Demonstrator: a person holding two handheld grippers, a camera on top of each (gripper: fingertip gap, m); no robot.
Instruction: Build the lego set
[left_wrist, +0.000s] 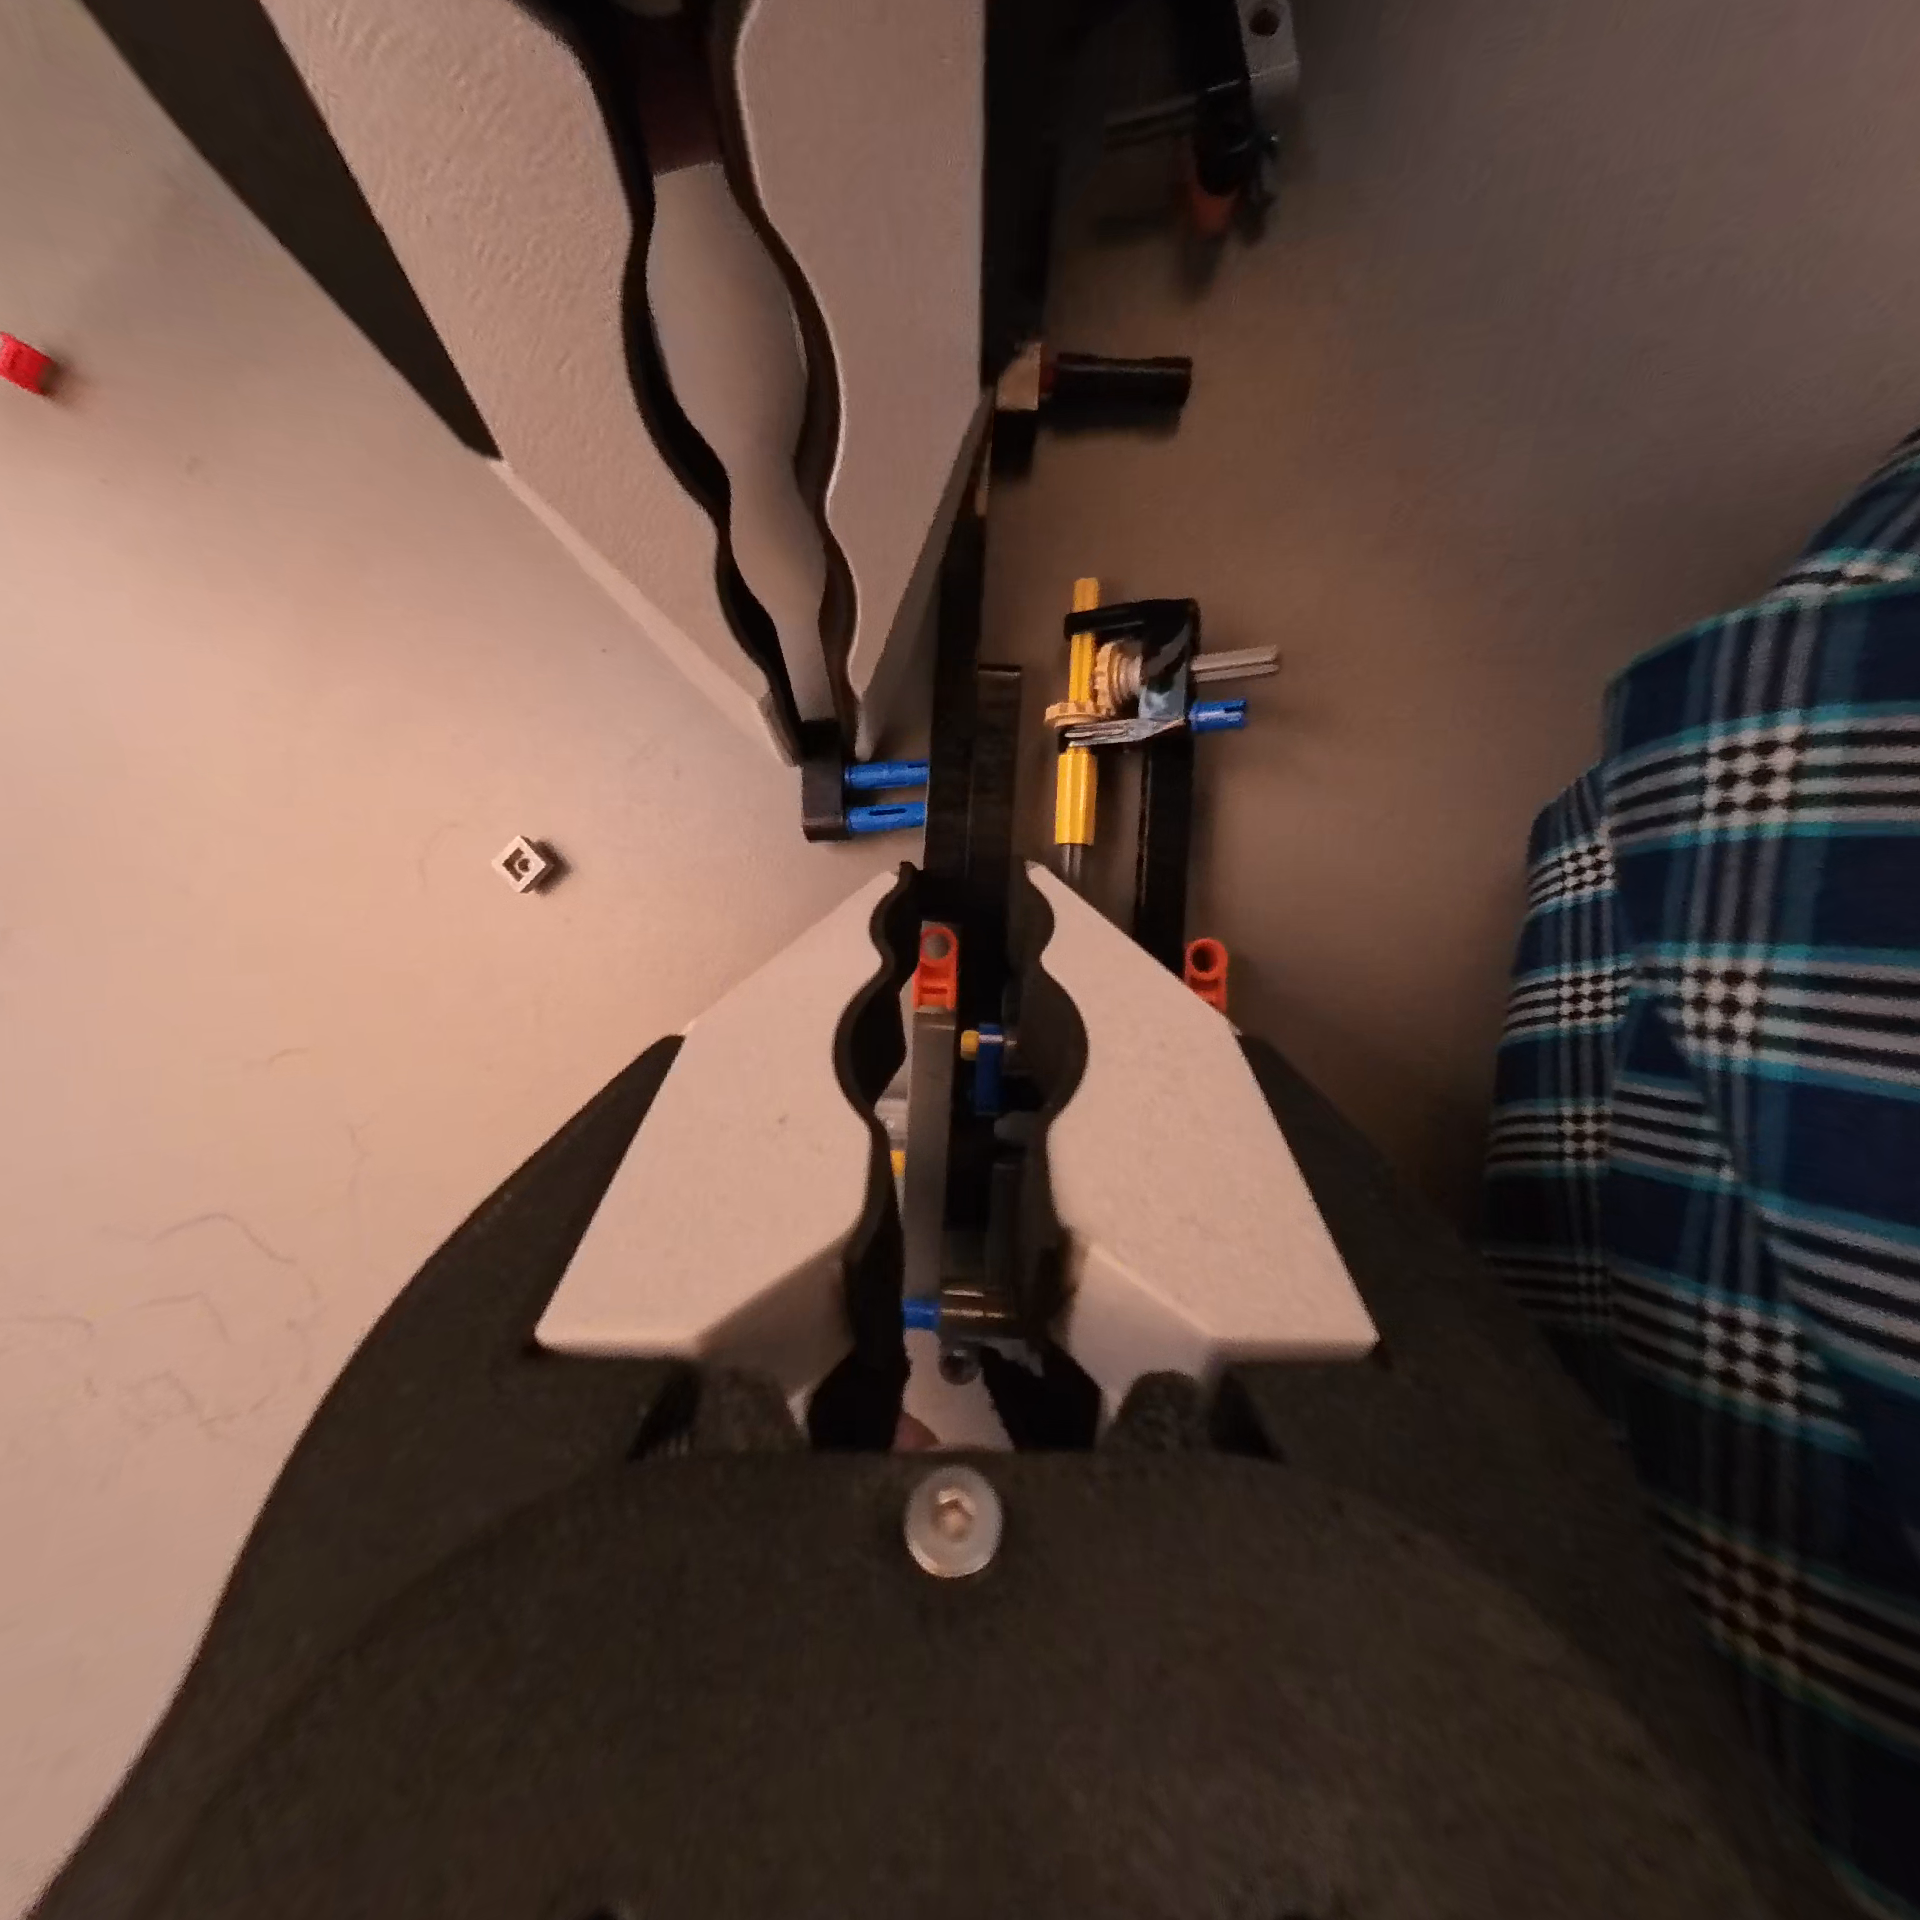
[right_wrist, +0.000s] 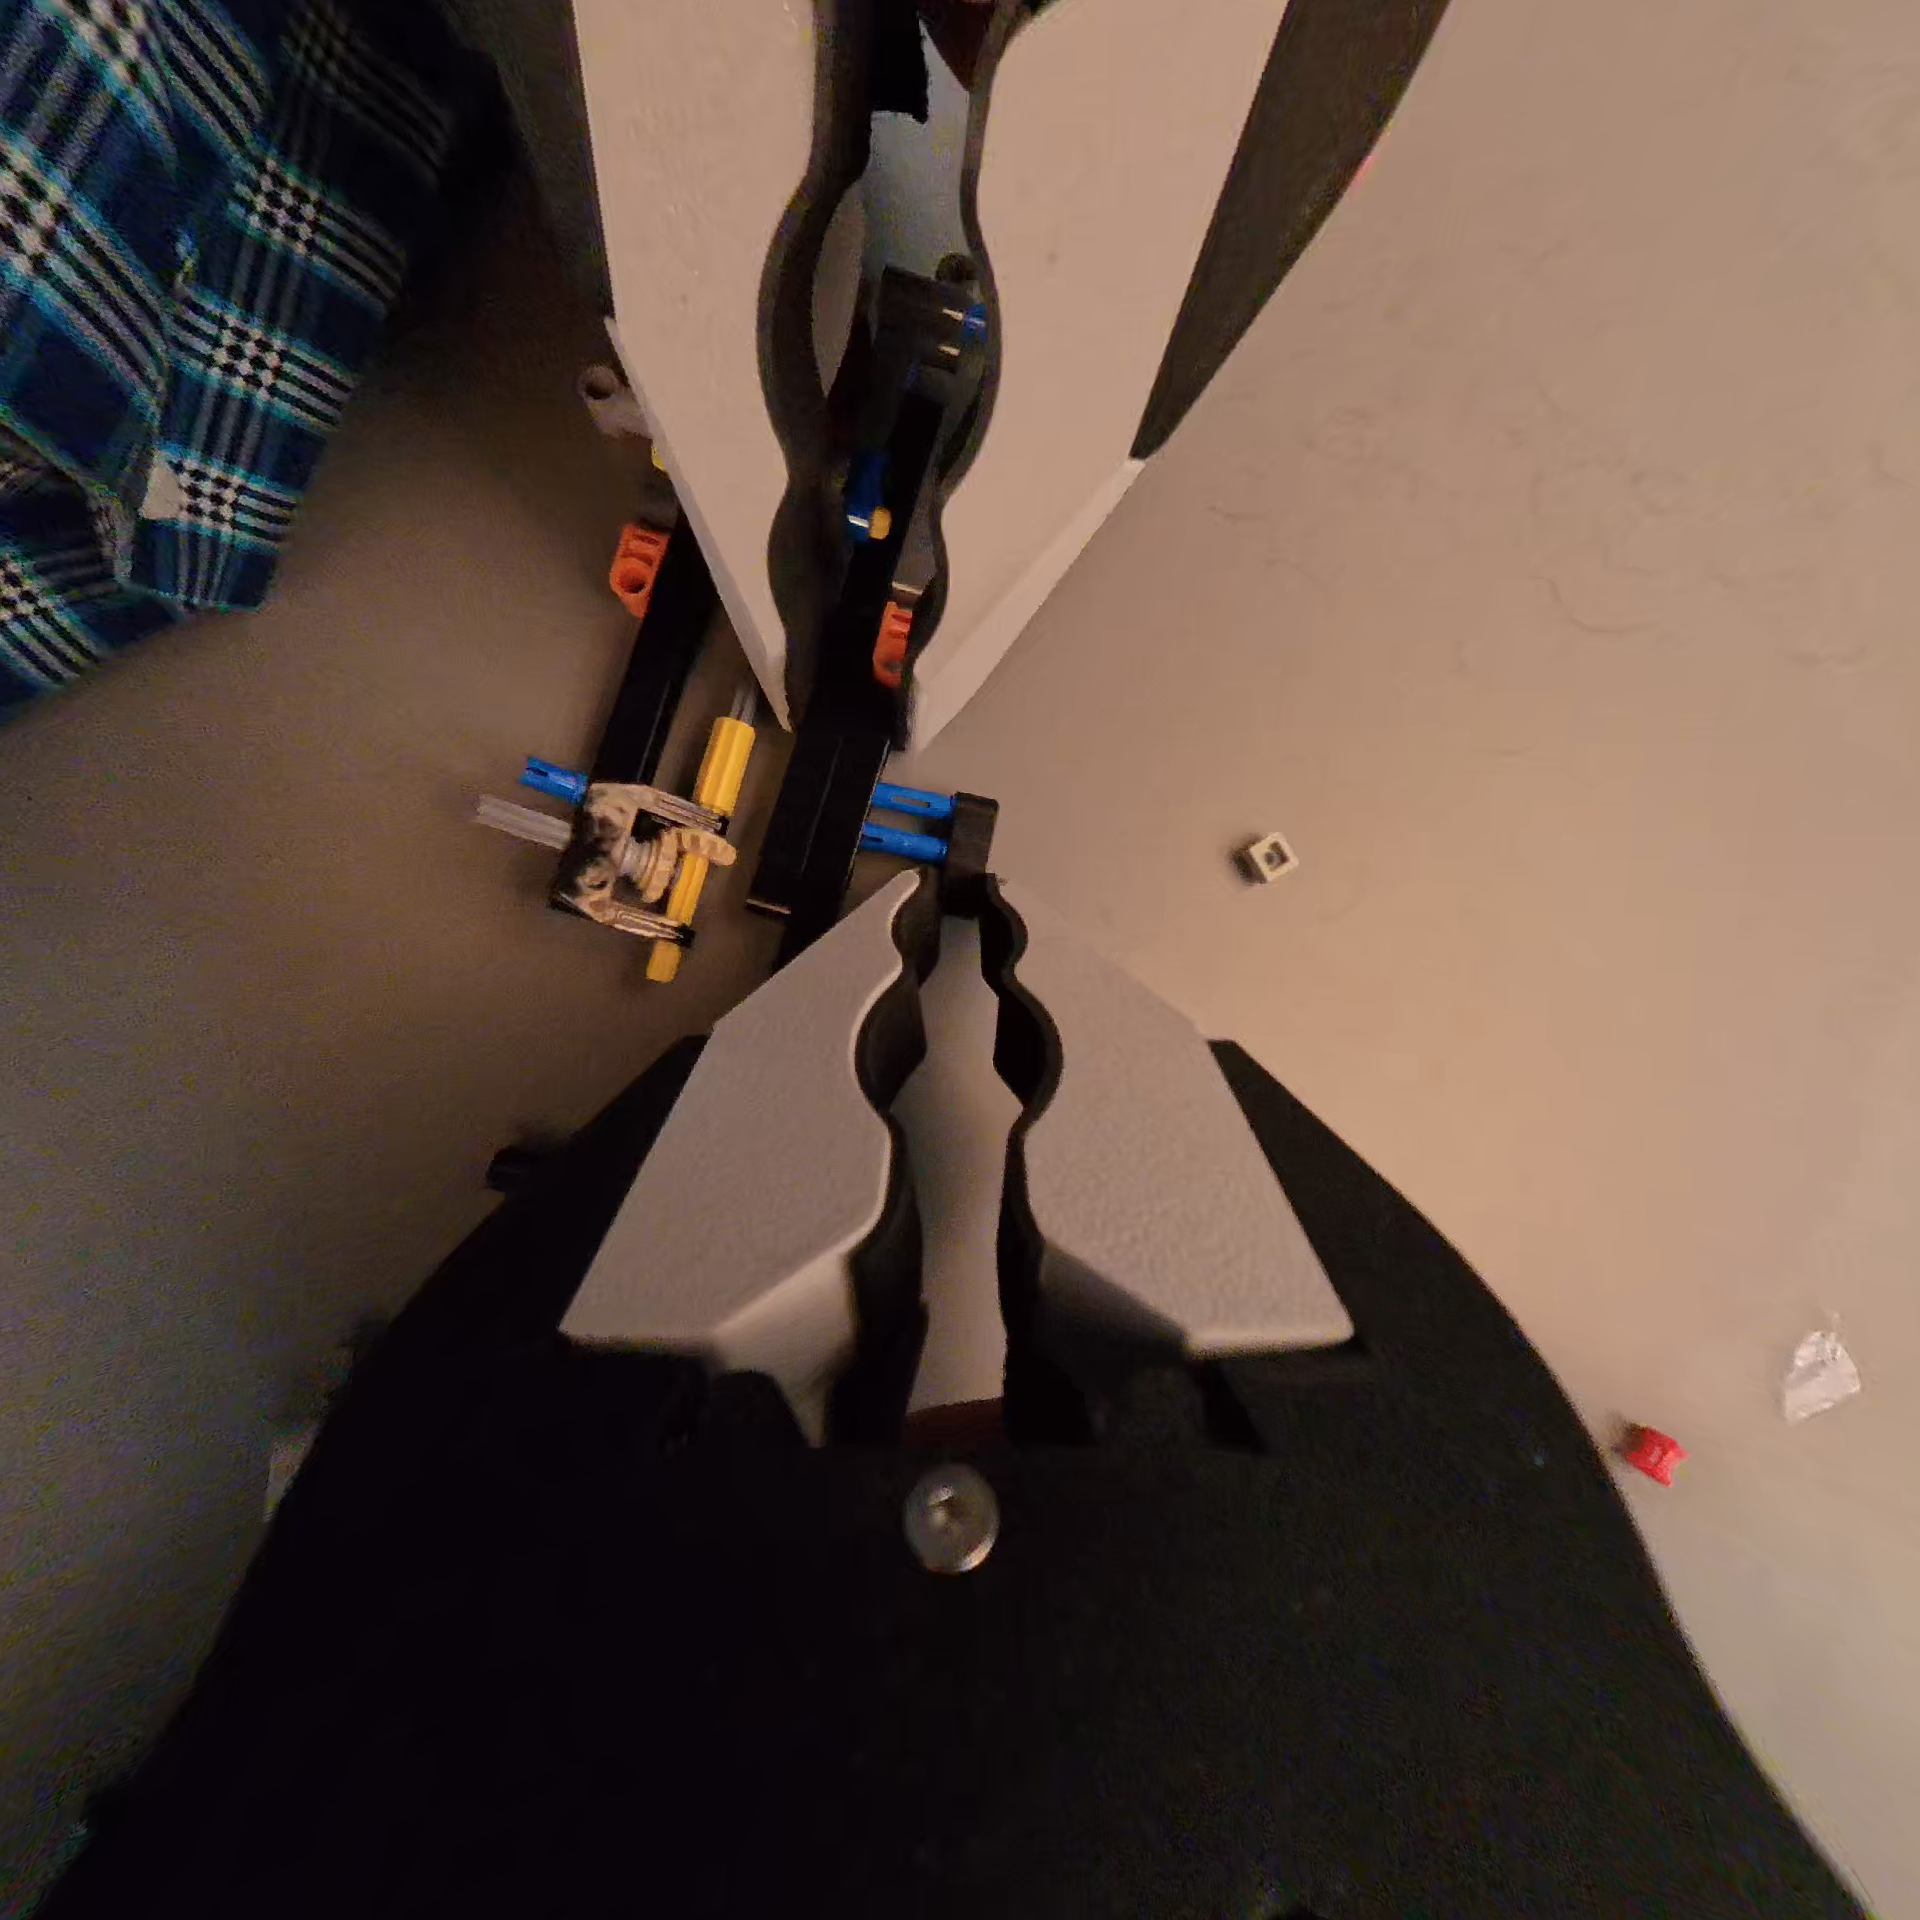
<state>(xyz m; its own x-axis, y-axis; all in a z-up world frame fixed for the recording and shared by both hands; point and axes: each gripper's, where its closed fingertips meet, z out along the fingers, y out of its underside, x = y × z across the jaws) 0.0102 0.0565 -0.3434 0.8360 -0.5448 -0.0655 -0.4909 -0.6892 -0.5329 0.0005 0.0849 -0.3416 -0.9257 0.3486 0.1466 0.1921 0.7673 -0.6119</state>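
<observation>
Clearly the step in hand is seating a small black plastic connector block, which carries two blue plastic pins, into the side of the long black beam of the half-built frame of black Technic-style beams lying on the pale tabletop. The left gripper has its white fingers closed round one end of that black beam, an orange connector showing between them, so it serves as the anchor. The right gripper is pinched on the black connector block at its very tips, and the pins seem to reach the beam, though I cannot tell how far they have gone in. To do this well, I judge, the push should run straight along the pins, square to the beam, with the left grip held firm so the frame does not slide or twist; any tilt would probably jam one pin while the other lags. Since the block is held only at the fingertips, pressure should be steady, not sharp, or it may pivot out. The frame's other side, with a yellow axle sleeve, tan gears and a second black beam, lies just beside and should be left undisturbed. A small grey stud piece and a red piece lie well apart, out of the way.
</observation>
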